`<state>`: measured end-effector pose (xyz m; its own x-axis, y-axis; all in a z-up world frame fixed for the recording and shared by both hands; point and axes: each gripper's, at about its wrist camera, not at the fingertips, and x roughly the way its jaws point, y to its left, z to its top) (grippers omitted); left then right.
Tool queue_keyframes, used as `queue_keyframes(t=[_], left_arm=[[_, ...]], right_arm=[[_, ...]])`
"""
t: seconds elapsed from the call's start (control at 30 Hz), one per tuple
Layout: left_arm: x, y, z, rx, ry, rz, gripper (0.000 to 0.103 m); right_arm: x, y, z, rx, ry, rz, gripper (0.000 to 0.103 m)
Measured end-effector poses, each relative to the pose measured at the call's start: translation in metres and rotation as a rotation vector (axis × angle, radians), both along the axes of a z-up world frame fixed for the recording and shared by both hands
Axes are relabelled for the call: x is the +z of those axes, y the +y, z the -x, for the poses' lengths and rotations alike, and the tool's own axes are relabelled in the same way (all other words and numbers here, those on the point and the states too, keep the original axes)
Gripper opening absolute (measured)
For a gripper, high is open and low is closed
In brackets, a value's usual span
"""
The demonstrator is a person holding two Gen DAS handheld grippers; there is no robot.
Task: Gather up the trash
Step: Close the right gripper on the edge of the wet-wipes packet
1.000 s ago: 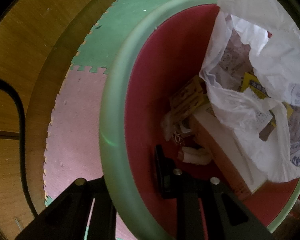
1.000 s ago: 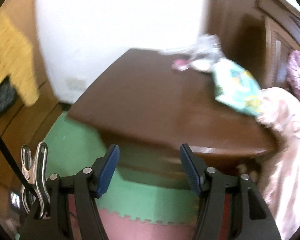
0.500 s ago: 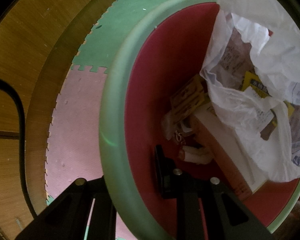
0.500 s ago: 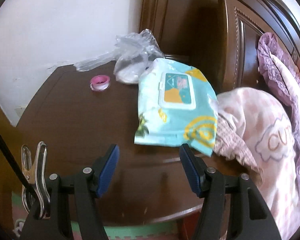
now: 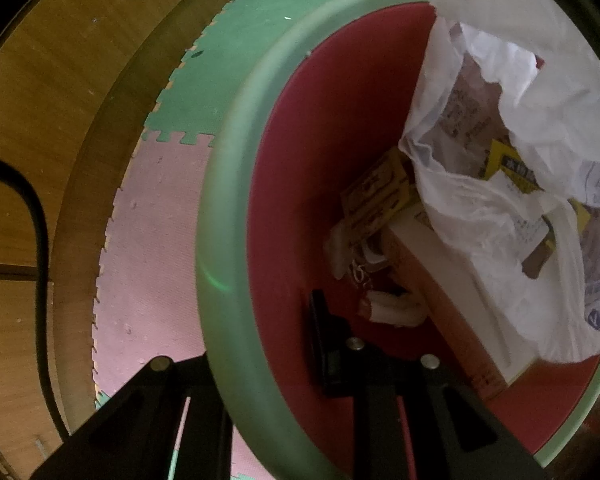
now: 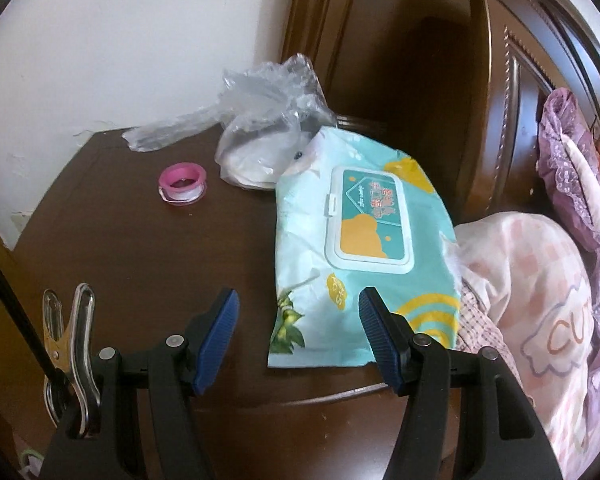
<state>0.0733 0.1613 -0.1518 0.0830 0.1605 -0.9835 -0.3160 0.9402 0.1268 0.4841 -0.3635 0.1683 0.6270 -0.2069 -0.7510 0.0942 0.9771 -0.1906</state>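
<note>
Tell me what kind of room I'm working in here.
Most likely a bedroom: a dark wooden nightstand beside a carved headboard, pink bedding at its edge, and foam mats on the floor.

Left tongs (image 5: 259, 364): jaws straddle a rim, one finger outside, one inside, clamped on it.
Right tongs (image 6: 297, 330): jaws wide apart, holding nothing, level.

My trash bin (image 5: 219, 216) is red inside with a pale green rim, tipped so its mouth faces me. At three o'clock inside it hangs a crumpled white plastic bag (image 5: 512, 184) full of printed wrappers; a yellow carton (image 5: 376, 194) and a long flat box (image 5: 440, 280) lie beneath. On the nightstand, a crinkled clear plastic bag (image 6: 263, 116) lies at twelve o'clock.
</note>
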Motion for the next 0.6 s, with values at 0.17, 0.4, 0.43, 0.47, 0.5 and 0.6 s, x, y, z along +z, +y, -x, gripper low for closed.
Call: queue_keyframes(t=[0.17, 0.4, 0.43, 0.47, 0.5, 0.6], left_arm=[[0.001, 0.001, 0.0, -0.003, 0.001, 0.0, 0.017], [0.0, 0.002, 0.002, 0.005, -0.003, 0.004, 0.017], [0.0, 0.003, 0.002, 0.007, -0.005, 0.006, 0.017], [0.0, 0.002, 0.001, 0.006, -0.004, 0.006, 0.017], [0.0, 0.002, 0.001, 0.007, -0.004, 0.007, 0.017], [0.0, 0.002, 0.001, 0.005, -0.005, 0.01, 0.017]], right_arm=[[-0.009, -0.009, -0.01, -0.07, 0.043, 0.003, 0.045], [-0.01, 0.0, -0.003, -0.032, 0.057, 0.023, 0.03], [-0.009, 0.001, 0.0, -0.027, 0.056, 0.022, 0.029], [-0.009, 0.003, 0.004, -0.022, 0.055, 0.02, 0.029], [-0.009, 0.004, 0.008, -0.018, 0.051, 0.014, 0.029], [-0.007, 0.009, 0.027, 0.008, 0.035, -0.008, 0.029]])
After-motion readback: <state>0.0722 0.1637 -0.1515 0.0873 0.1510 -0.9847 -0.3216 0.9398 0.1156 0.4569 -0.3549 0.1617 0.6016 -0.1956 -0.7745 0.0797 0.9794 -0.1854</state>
